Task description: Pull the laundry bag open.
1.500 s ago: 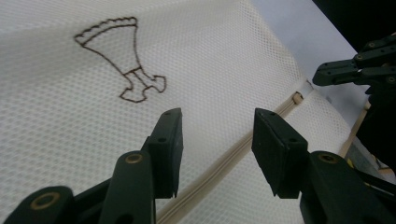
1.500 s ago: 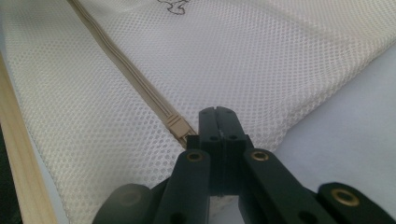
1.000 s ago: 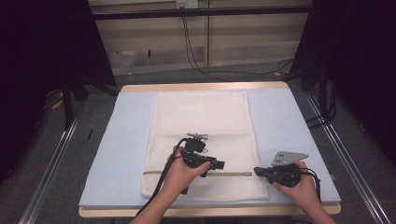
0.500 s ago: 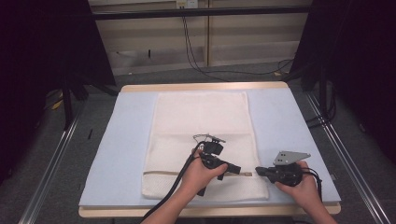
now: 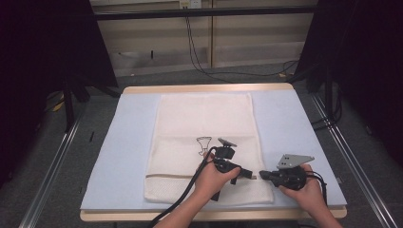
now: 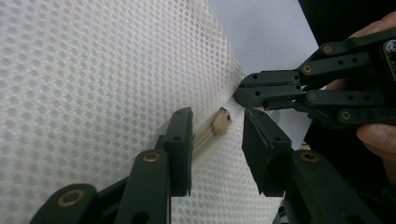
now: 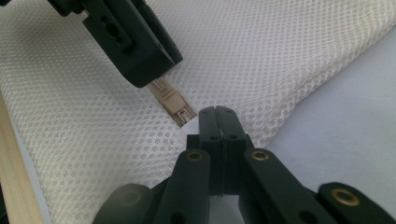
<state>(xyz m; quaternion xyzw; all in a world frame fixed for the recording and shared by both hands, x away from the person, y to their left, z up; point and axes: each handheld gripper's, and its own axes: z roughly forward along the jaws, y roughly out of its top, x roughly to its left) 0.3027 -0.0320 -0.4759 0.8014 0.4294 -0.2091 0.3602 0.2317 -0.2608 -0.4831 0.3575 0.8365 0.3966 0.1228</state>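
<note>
The left tongs (image 5: 252, 176) have travelled rightward along the near part of the mesh bag (image 5: 204, 142), from about its middle a second ago to close by its right edge now. Their jaws now stand open on either side of the zipper pull (image 6: 221, 122), and their tips have come almost up to the right tongs (image 5: 262, 175).

We've got a cream-white mesh bag (image 5: 204, 142) with a honeycomb weave and a beige zipper pull (image 6: 221, 122). It's on a pale blue table (image 5: 128, 142), and both sets of jaws are plain black.
</note>
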